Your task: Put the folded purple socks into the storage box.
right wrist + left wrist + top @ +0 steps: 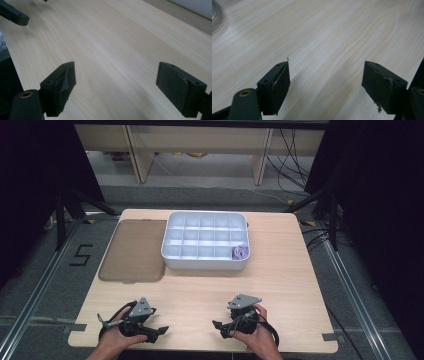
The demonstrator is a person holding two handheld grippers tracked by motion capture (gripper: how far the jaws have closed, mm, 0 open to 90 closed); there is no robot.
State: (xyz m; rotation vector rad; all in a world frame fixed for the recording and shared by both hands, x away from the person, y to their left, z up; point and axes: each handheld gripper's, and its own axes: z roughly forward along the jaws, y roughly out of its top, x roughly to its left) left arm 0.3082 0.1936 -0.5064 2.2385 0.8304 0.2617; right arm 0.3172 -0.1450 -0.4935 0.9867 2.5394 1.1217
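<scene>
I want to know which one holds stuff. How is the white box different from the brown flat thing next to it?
The white compartment box is tall-walled and split into many small cells; the brown translucent lid lies flat with no cells. The box holds a purple item in its near right corner cell; the lid carries nothing. Both are rounded rectangles, side by side on the wooden table.

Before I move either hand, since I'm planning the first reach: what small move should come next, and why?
Probably ease the right tool forward toward the white divided box. Both tools are open and empty near the table's front edge, the left tool too. The purple item lies in the box's near right compartment, on the right tool's side.
</scene>
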